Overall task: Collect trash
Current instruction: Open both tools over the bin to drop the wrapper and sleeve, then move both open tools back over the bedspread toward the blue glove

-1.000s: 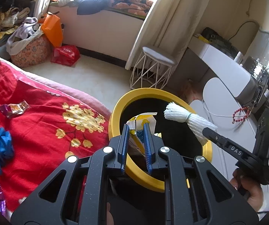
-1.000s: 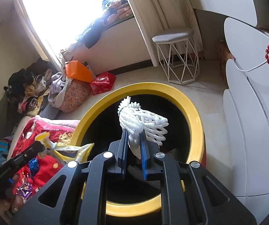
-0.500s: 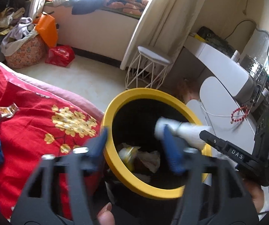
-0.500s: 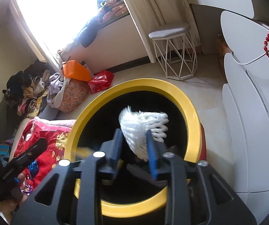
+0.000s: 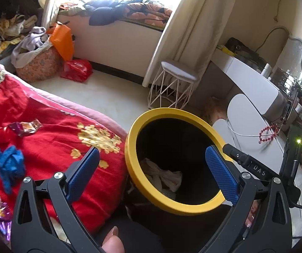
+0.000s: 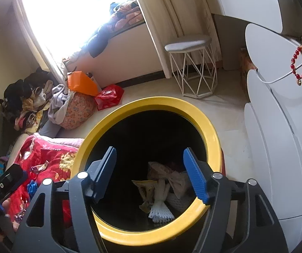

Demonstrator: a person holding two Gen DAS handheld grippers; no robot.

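My left gripper (image 5: 151, 168) hangs over the yellow-rimmed trash bin (image 5: 134, 175), jaws opening wide with nothing between them. My right gripper (image 6: 148, 168) hangs over the same bin, jaws opening too, nothing held. Down in the bin lie a white foam net sleeve (image 6: 161, 207), a yellow wrapper (image 6: 145, 187) and crumpled paper (image 5: 163, 177). On the red bedspread (image 5: 52, 139) at nine o'clock from the bin rest a blue crumpled scrap (image 5: 10, 166) and a shiny candy wrapper (image 5: 24, 126).
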